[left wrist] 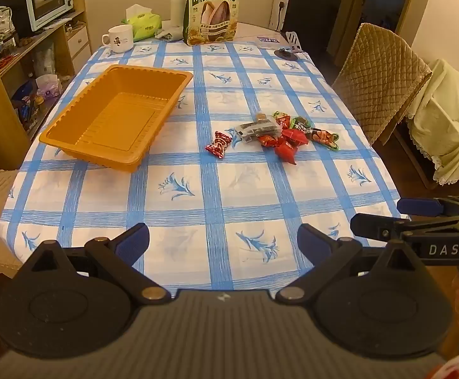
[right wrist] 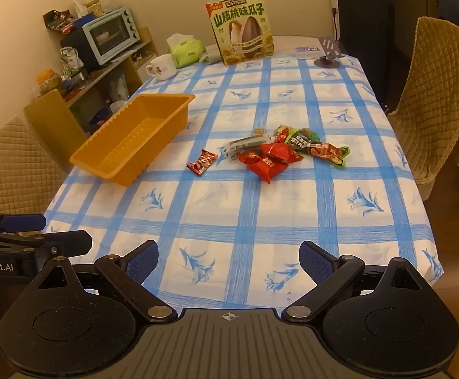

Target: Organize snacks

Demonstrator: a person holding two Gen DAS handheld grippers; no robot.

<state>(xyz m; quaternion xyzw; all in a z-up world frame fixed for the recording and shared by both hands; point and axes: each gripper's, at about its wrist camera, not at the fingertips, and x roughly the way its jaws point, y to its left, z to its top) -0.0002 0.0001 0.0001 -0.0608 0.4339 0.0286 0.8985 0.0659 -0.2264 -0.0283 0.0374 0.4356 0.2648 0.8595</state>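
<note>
Nothing was sorted yet: my left gripper (left wrist: 223, 243) and right gripper (right wrist: 229, 260) hung wide and empty, the snacks (right wrist: 273, 153) heaped ahead, the tray (left wrist: 115, 117) ahead-left, bare.

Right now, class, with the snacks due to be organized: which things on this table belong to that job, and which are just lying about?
Belong to the job:
- orange tray, nothing in it
- pile of wrapped snacks
- single red candy lying apart from the pile

Just lying about:
- white mug
- tissue pack
- white flask
- big sunflower seed bag, standing upright
</note>
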